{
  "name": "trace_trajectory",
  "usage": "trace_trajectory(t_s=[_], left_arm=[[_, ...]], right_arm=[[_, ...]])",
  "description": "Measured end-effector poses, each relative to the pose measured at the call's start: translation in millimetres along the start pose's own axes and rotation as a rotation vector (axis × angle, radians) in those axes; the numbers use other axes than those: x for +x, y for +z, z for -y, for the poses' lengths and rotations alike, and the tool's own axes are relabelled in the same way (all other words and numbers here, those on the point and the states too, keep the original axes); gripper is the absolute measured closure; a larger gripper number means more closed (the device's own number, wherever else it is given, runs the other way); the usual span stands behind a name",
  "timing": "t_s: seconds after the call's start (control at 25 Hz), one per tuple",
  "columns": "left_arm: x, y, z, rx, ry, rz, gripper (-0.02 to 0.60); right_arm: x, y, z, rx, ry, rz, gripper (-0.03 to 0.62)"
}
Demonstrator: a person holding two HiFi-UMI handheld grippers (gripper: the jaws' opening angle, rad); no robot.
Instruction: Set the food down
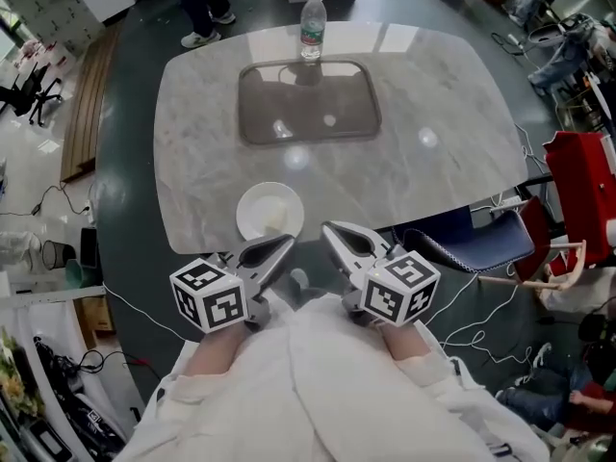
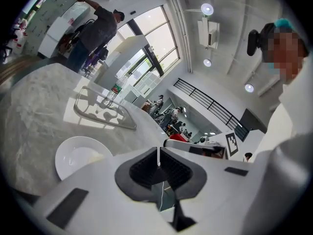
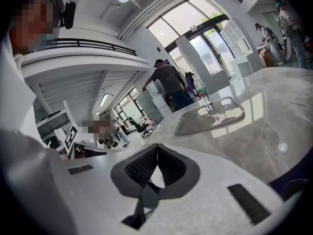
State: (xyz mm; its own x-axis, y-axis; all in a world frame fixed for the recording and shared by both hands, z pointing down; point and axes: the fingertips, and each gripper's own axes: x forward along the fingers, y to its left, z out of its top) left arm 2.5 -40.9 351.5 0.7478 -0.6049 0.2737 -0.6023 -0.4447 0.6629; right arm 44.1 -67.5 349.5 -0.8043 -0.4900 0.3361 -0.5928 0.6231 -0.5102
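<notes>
Closest thing in shot is the person's white sleeves (image 1: pixel 318 383), with both tongs poking out past them toward the plate (image 1: pixel 252 200). The left gripper (image 1: pixel 286 243) has its jaws pinched fully together with nothing between them, and its tip sits just off the plate's near right edge. Can't tell whether it actually touches the rim. The right gripper (image 1: pixel 328 228) is a bit further right of the plate, jaws also closed tight and empty. The plate is a small white round one, sitting on the marble table (image 1: pixel 433 142) near its front edge. The food (image 1: pixel 277 221) is in it, a pale creamy bit toward the near side, but it's too washed out to say what it is. Beyond the plate, mid-table, there's a shallow grey tray (image 1: pixel 248 104) and all I can see on its bottom is glare from the lights. Further beyond the plate, right at the tray's far rim, stands a clear bottle (image 1: pixel 312 25), upright with the cap on, and I can't make out the fill level. Off to the right of the plate there's a blue chair (image 1: pixel 481 239), tucked by the table edge.
</notes>
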Motion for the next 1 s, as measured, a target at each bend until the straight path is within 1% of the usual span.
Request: trace_trajectory(t_s=[0.16, 0.28, 0.52, 0.68, 0.88, 1.0], left_arm=[[-3, 2, -2, -0.02, -0.007, 0.01, 0.555], [-3, 0, -3, -0.035, -0.023, 0.0, 0.555], [-5, 8, -15, -0.04, -0.014, -0.005, 0.555], [-4, 11, -14, -0.015, -0.027, -0.033, 0.555], [-7, 8, -17, -0.056, -0.038, -0.055, 0.555], [-7, 6, -17, -0.037, -0.043, -0.085, 0.555]], right_arm=[[4, -3, -4, 0.009, 0.016, -0.018, 0.592], [5, -5, -1, 0.031, 0.005, -0.016, 0.592], [9, -7, 2, 0.055, -0.022, -0.021, 0.592], [10, -9, 0, 0.063, -0.038, -0.027, 0.592], [12, -17, -1, 0.089, -0.064, -0.047, 0.592], [16, -24, -6, 0.094, -0.058, -0.072, 0.592]])
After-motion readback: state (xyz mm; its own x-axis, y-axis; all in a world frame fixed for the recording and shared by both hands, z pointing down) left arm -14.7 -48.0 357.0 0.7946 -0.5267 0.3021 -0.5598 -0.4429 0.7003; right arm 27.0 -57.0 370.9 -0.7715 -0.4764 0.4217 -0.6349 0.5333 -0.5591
